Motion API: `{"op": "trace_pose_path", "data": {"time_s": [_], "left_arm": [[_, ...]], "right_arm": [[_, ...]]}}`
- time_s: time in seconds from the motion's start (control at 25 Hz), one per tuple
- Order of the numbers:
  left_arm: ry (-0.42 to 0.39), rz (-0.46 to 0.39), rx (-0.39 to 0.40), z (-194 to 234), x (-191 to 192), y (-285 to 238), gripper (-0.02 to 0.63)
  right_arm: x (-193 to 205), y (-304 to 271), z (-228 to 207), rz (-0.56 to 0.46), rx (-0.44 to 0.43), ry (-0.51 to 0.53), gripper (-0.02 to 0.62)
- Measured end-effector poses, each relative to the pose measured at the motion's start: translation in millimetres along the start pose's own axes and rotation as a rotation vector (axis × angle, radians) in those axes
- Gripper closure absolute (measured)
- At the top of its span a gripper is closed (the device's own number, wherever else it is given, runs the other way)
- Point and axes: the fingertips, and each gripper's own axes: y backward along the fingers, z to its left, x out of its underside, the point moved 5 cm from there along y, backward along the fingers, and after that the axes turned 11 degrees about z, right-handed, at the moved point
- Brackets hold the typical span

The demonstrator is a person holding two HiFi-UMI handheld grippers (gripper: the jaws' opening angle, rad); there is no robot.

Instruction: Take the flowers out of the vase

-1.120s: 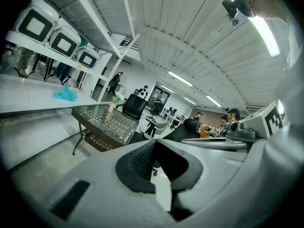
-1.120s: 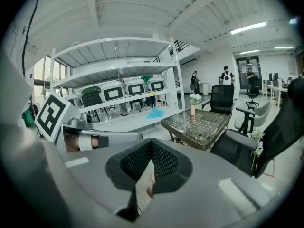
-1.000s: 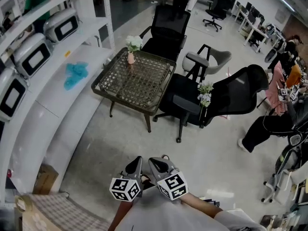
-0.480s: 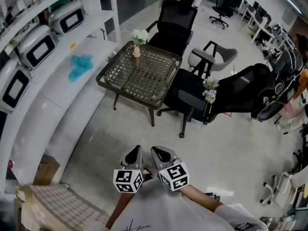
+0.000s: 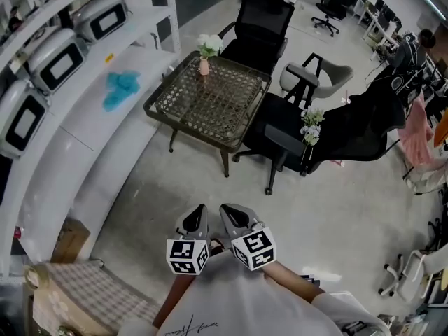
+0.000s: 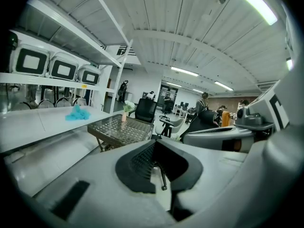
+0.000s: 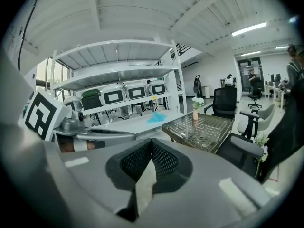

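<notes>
The left gripper (image 5: 196,219) and right gripper (image 5: 234,218) are held side by side above the grey floor (image 5: 315,215), well apart from the table (image 5: 210,107). The jaws of each are pressed together with nothing between them. The white flowers (image 5: 208,44) stand in a small pink vase (image 5: 204,66) at the table's far edge, near a black chair (image 5: 260,26). What looks like another bunch (image 5: 311,126) rests on a second chair (image 5: 350,135).
</notes>
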Motion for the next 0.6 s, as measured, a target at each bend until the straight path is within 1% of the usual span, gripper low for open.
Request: {"op": "trace_pose_path", "data": {"time_s": [0.2, 0.36, 0.6], "left_arm": [[0.008, -0.023, 0.040, 2.7, -4.2, 3.4, 0.606], [0.003, -0.005, 0.054, 4.5, -2.2, 1.4, 0.606], [0.021, 0.010, 0.075, 8.0, 0.2, -3.7, 0.606]], "right_arm": [[-1.8, -3.5, 3.3, -0.005, 0.011, -0.007, 0.589], [0.3, -5.3, 8.5, 0.007, 0.014, 0.001, 0.589], [-2.5, -10.4, 4.2, 0.021, 0.025, -0.007, 0.589]]}}
